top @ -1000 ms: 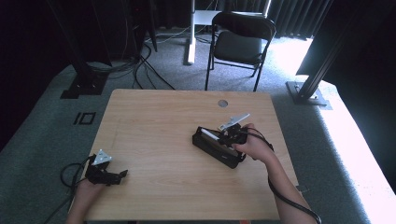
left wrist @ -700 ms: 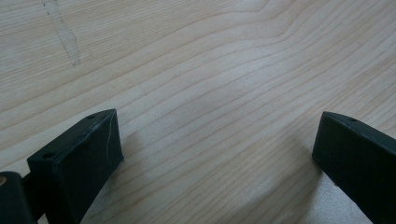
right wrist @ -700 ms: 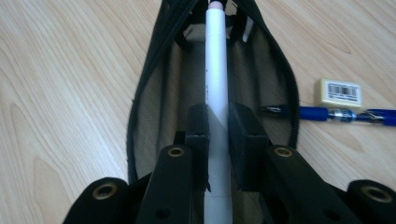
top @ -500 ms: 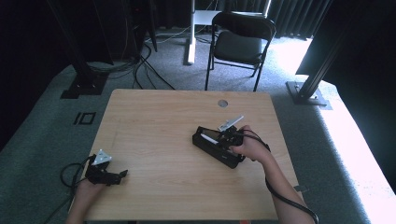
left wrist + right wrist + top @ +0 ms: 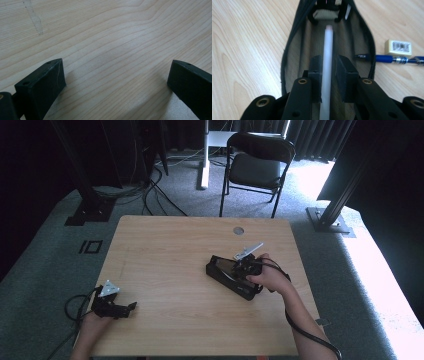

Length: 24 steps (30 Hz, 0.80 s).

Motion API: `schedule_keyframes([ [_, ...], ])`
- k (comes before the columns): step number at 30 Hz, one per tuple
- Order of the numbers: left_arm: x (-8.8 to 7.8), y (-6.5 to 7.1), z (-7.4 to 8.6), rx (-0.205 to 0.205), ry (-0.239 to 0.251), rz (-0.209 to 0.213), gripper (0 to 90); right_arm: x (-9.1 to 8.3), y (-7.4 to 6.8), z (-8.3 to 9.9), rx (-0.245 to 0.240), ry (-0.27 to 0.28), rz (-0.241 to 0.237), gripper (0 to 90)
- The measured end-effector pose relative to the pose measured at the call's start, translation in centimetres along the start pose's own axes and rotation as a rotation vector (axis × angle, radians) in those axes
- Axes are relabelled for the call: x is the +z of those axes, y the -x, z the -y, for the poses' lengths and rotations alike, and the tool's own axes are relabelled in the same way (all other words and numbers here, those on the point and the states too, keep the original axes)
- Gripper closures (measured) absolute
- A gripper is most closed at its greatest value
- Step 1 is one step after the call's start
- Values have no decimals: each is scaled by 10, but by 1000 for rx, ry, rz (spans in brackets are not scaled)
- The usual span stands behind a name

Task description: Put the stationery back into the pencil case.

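Note:
An open black pencil case (image 5: 232, 277) lies on the right half of the wooden table (image 5: 170, 250). My right gripper (image 5: 244, 268) hangs over its near end, pointing along it. In the right gripper view a white pen (image 5: 328, 42) runs between the jaws of this gripper (image 5: 329, 62) and down into the case (image 5: 297, 50). The jaws have just been opening, and thin gaps show beside the pen. My left gripper (image 5: 127, 307) rests at the table's front left. Its jaws (image 5: 116, 72) stand wide open over bare wood.
A white eraser (image 5: 398, 47) and a blue pen (image 5: 397, 60) lie on the table just right of the case. A small round grommet (image 5: 238, 230) sits near the far edge. A black folding chair (image 5: 257, 165) stands beyond the table.

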<state>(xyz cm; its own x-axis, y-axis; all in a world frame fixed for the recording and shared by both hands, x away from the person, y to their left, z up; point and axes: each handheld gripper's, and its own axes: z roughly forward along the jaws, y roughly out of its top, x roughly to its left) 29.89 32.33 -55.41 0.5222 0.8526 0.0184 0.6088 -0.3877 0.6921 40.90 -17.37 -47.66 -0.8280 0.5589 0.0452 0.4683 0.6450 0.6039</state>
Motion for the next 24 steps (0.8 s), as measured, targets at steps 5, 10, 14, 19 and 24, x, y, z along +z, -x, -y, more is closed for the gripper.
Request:
schedule_keyframes([
  [5, 0, 0, 0, 0, 1, 0, 16, -21, 4, -4, 41, 104, 14, 721],
  [10, 0, 0, 0, -1, 1, 0, 17, -36, 23, -6, 154, 191, 117, 686],
  [14, 0, 0, 0, -1, 1, 0, 16, -36, 42, -6, 246, 234, 209, 637],
  [19, 0, 0, 0, -1, 1, 0, 16, -23, 63, -9, 348, 212, 316, 576],
  [24, 0, 0, 0, 0, 0, 0, 16, -2, 80, -10, 456, 169, 369, 569],
])
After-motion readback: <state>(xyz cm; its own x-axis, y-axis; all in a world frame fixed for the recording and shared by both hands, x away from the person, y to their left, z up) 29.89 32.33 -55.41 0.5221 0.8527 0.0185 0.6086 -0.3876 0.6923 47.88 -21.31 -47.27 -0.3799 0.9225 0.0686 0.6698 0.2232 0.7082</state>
